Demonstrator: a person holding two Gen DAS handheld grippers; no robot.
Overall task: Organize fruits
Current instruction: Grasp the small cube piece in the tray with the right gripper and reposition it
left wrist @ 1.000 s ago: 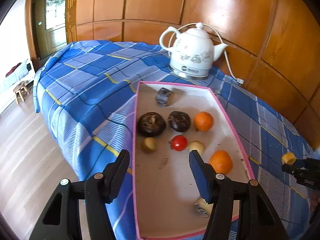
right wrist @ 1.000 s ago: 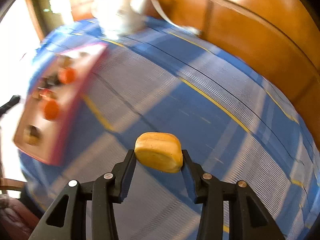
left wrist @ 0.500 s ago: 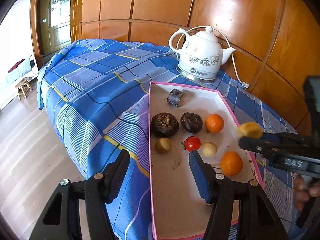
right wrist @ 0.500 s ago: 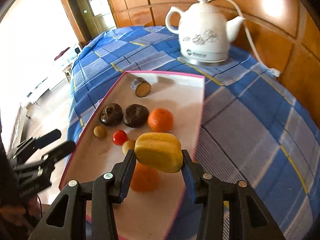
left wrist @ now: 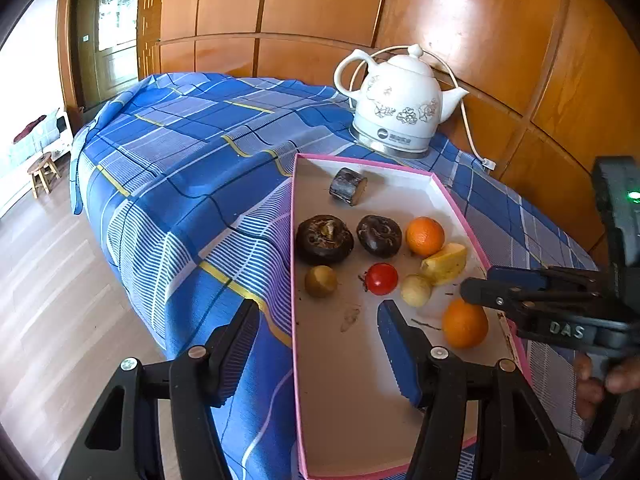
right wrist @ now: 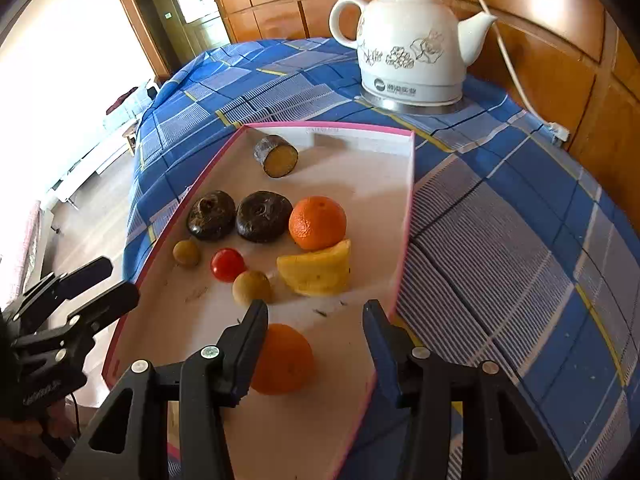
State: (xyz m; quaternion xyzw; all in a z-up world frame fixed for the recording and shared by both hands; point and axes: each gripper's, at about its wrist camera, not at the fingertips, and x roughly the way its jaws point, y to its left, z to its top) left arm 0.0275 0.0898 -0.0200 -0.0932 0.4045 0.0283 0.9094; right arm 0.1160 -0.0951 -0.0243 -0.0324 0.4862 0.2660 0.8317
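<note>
R gripper point(right wrist: 316, 316) hangs over the near end of the pink-rimmed tray point(right wrist: 404, 216), jaws opening w/ nothing between them; the yellow fruit wedge point(right wrist: 316, 270) lies on the tray floor just ahead of the tips, touching the far orange point(right wrist: 317, 222), w/ the near orange point(right wrist: 282, 360) under the left finger. L gripper point(left wrist: 320, 344) roughly half open, empty, straddling the tray's left rim. Beyond: cherry tomato point(right wrist: 227, 265), two dark round fruits, white electric kettle point(right wrist: 408, 40) on blue plaid cloth point(right wrist: 520, 240).

Yellow fruit piece point(left wrist: 445, 263) lies in pink-rimmed tray point(left wrist: 295, 208) beside orange point(left wrist: 425, 236).
</note>
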